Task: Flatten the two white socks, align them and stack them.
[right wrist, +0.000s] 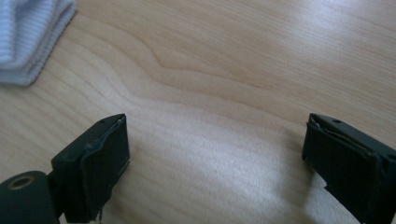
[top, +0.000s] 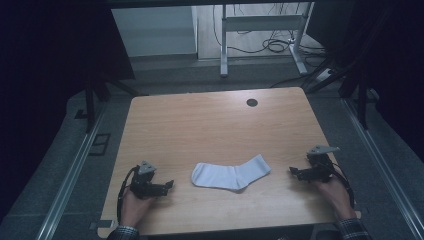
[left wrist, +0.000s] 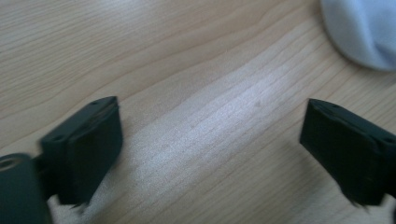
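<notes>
High view: white ribbed cotton sock (top: 231, 175) is seen lying flat on light wooden table (top: 210, 125), between both tools.
Left gripper (top: 170, 185): held low over wood, jaws spread wide, nothing between them; sock toe end near, ahead of its tips.
Right gripper (top: 292, 171): held low at the opposite side, jaws spread wide, bare wood between them; sock cuff near, ahead of its tips.
Contact: sock is touched by neither tool.
Far from tools: dark round hole (top: 252, 102) at table's far edge.
</notes>
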`<state>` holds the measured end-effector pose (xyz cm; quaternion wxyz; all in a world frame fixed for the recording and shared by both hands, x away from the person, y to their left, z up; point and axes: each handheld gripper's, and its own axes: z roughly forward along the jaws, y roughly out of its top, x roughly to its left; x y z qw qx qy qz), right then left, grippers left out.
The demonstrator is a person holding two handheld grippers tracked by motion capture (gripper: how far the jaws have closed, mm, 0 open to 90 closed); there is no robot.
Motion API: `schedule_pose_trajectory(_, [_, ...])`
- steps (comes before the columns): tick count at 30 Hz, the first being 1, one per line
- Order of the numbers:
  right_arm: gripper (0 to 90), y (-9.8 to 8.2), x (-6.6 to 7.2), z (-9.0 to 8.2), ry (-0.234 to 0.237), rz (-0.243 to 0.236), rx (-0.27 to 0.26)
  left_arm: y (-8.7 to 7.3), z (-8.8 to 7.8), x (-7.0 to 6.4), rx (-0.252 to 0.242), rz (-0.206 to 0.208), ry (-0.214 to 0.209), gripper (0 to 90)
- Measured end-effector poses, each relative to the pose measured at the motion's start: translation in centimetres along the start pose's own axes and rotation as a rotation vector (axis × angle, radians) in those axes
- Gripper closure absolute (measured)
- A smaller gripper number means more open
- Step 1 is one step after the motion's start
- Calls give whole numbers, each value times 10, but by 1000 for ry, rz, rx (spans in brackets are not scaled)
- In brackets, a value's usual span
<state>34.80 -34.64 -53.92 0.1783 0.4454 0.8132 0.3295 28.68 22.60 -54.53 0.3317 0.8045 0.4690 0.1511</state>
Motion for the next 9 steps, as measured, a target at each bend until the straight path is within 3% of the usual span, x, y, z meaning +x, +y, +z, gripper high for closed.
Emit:
schedule_pose_trajectory(1, [62, 0, 0, 1, -4, 3, -7, 1, 2, -4, 12, 32, 21, 45])
schedule_pose_trajectory(9, [59, -2, 1, 1, -11, 11, -22, 1, 2, -4, 15, 30, 19, 36])
